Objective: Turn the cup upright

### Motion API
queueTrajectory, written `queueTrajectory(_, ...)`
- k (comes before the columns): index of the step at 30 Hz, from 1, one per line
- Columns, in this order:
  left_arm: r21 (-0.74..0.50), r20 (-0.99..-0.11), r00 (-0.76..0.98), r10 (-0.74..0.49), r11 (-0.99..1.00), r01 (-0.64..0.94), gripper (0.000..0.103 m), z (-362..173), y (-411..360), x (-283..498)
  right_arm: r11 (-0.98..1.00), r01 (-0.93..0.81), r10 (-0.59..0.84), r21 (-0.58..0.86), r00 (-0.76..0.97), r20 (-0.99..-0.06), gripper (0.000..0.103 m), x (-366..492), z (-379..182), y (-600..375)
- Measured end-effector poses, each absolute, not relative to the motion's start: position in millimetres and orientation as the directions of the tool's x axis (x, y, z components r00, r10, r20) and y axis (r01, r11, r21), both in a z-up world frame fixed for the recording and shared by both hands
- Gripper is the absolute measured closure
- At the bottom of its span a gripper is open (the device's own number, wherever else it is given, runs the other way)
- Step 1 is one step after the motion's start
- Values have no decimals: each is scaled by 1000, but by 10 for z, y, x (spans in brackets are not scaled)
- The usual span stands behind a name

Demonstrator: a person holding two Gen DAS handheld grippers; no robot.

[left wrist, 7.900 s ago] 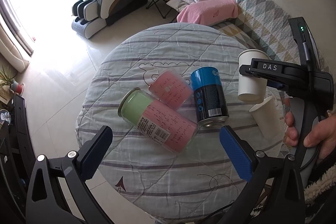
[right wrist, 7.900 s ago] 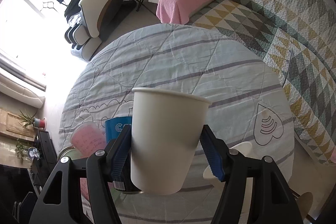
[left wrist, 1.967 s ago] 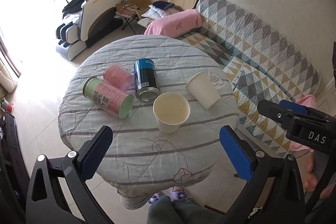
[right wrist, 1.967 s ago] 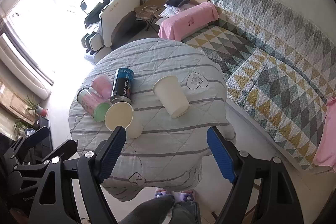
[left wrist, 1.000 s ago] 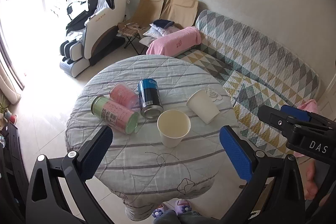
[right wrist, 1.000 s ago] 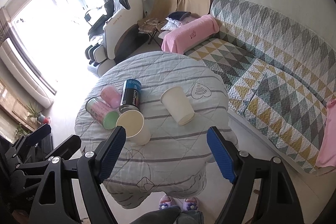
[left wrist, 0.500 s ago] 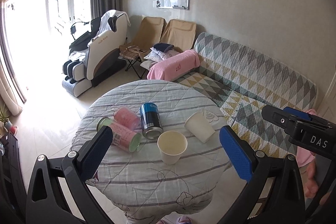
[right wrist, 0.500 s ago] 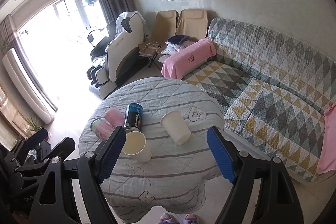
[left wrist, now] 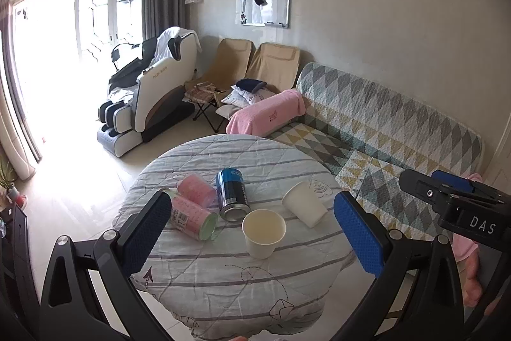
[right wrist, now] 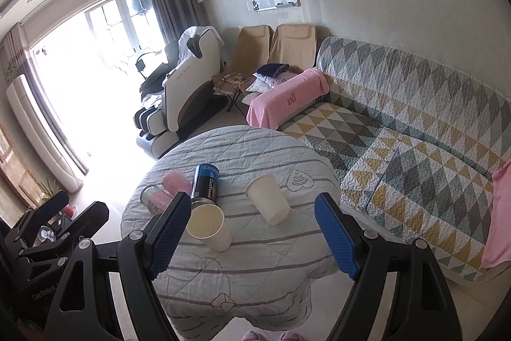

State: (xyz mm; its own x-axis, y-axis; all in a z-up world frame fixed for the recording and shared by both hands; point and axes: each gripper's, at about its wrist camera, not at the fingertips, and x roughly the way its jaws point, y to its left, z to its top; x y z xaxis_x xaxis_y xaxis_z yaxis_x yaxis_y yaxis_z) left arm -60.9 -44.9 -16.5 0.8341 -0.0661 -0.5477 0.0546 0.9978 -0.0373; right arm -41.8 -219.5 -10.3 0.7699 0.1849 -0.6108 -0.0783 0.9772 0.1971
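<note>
A white paper cup (left wrist: 263, 232) stands upright, mouth up, near the front middle of the round table (left wrist: 223, 286); it also shows in the right wrist view (right wrist: 209, 226). A second white paper cup (left wrist: 305, 208) lies on its side to its right, also seen in the right wrist view (right wrist: 268, 203). My left gripper (left wrist: 252, 240) is open and empty, held well back from the table. My right gripper (right wrist: 252, 237) is open and empty, also far back; its body shows at the right of the left wrist view (left wrist: 453, 206).
A blue can (left wrist: 232, 194) and two pink-green canisters (left wrist: 191, 214) lie on the table's left half. A patterned sofa (left wrist: 383, 130) runs along the right. A massage chair (left wrist: 153, 98) and folding chairs stand behind the table. Slippered feet (right wrist: 268, 336) show below the table's near edge.
Both grippers have pulled back and up from the table, so the table looks smaller and more wall shows. The upright cup and the other objects have not moved.
</note>
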Motion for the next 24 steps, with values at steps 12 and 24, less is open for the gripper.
queueTrajectory(12,-19,-555,830,-52,999,50,0,-149,-465,-582,978,-84,187,190,753,-631,22,-382,-137,-2178)
queueTrajectory(24,-20,-552,832,-56,998,53,0,-147,-473,-576,979,-85,186,186,752,-633,22,-354,-134,-2186)
